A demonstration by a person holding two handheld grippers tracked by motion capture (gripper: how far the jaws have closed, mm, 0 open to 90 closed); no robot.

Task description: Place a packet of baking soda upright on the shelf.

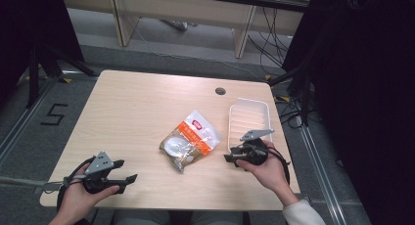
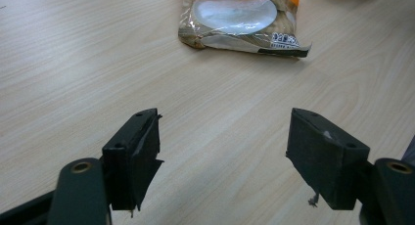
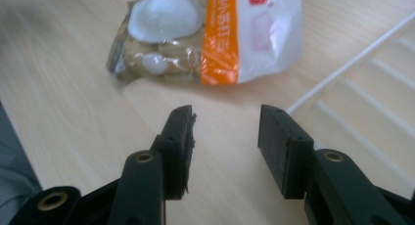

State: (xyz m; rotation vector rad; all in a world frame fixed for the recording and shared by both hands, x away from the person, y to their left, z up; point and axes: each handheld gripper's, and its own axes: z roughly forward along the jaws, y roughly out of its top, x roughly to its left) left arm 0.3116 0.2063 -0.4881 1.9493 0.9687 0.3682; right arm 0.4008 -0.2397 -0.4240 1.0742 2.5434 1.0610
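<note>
- My left gripper (image 1: 122, 178) hovered over the near left part of the table (image 1: 132, 107), jaws spread wide with nothing between them.
- My right gripper (image 1: 229, 157) pointed at the snack bag (image 1: 190, 140), jaws parted and empty.
- The bag lay mid-table, just beside the white tray (image 1: 249, 118).

Soft, even light falls on the table (image 1: 132, 107) from above, and shadows are faint. Both sides of the high view are very dark. The snack bag (image 2: 240, 19) shines with white glare. The right gripper view looks blurry, mostly at its edges.
</note>
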